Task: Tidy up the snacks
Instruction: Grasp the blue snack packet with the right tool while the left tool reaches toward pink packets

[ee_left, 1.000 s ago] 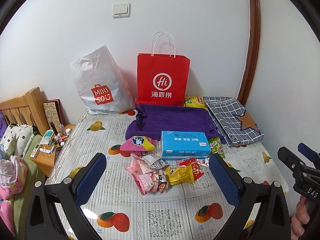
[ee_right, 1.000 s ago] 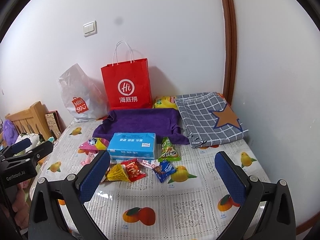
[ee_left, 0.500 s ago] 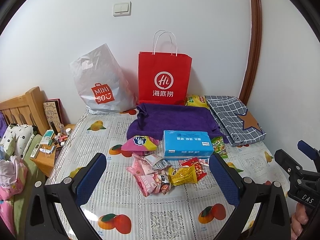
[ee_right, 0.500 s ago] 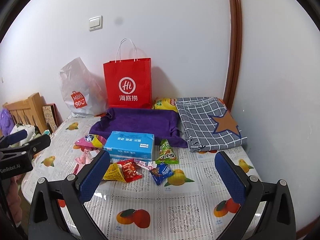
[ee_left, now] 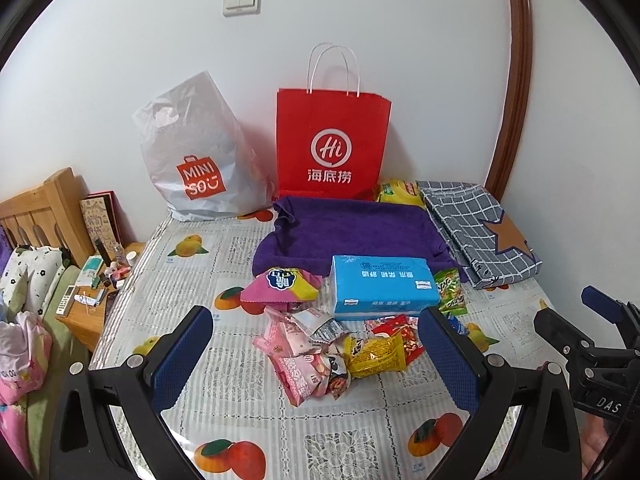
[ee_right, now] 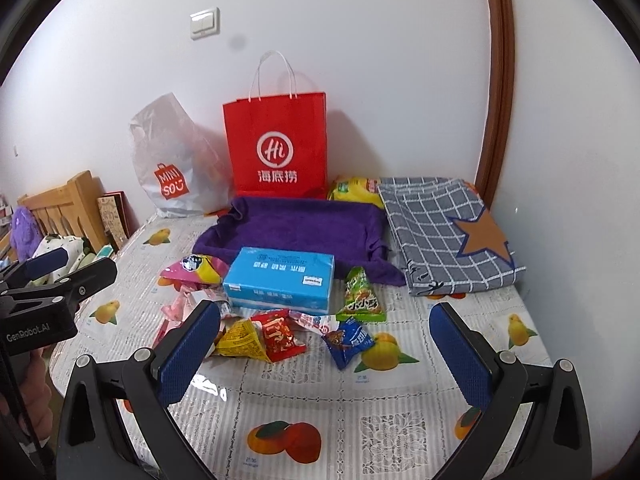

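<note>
A heap of small snack packets lies mid-table: pink packets [ee_left: 294, 354], a yellow packet [ee_left: 376, 358], a red packet [ee_right: 280, 334], a blue packet [ee_right: 350, 340] and a green packet [ee_right: 360, 298]. A pink-and-yellow bag [ee_left: 282, 286] sits beside a blue tissue box [ee_left: 382, 286]. Behind them stand a red paper bag [ee_left: 332, 144] and a white plastic bag [ee_left: 198, 160]. My left gripper [ee_left: 318, 362] hovers open above the table's near side, nothing between its fingers. My right gripper [ee_right: 326, 354] is open too, empty, to the right of the left one.
A purple towel [ee_left: 352, 232] and a folded checked cloth [ee_left: 480, 232] lie at the back, with a yellow chip bag [ee_left: 400, 192] against the wall. The fruit-print tablecloth [ee_left: 248, 420] covers the table. A wooden headboard [ee_left: 40, 208] and cluttered nightstand [ee_left: 96, 280] stand left.
Both grippers have drifted slightly, so the snacks sit a little lower and nearer in each view. Nothing on the table has moved; both grippers stay open.
</note>
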### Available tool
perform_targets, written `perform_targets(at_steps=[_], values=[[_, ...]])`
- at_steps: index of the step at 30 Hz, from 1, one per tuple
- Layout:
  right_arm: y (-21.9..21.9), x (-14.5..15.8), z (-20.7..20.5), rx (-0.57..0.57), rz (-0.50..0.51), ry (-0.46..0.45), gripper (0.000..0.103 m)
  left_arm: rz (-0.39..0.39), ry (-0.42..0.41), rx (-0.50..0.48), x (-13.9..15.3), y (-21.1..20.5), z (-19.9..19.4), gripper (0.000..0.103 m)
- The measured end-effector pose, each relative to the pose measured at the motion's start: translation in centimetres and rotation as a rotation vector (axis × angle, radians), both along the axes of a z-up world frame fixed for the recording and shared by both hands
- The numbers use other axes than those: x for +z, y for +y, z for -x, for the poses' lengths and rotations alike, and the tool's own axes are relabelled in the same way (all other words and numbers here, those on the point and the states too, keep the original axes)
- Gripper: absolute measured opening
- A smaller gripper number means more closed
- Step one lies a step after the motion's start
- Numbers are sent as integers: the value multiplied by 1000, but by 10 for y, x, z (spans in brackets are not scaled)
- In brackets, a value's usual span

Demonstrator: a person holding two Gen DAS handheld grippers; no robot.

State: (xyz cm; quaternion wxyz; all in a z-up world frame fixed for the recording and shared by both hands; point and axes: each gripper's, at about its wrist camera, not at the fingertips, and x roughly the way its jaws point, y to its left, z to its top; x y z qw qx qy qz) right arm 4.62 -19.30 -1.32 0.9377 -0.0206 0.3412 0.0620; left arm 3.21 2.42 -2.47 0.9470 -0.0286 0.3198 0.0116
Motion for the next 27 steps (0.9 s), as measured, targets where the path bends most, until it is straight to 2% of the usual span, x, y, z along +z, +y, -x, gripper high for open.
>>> perform_targets(at_steps=[11,21,26,27], values=[[-13,-44,-48,-102,18,142,103,8,80,1,-31,11,-38,103],[-30,-84,-73,-59,-47,152,102,32,190,37,-74,35,-77,103],[-42,-115,-93,-70,-52,242,95,56,235,48,-97,49,-89,97],[-43,-120,-96,-62,-65,260,90,54,241,54,-100,51,-91,97]])
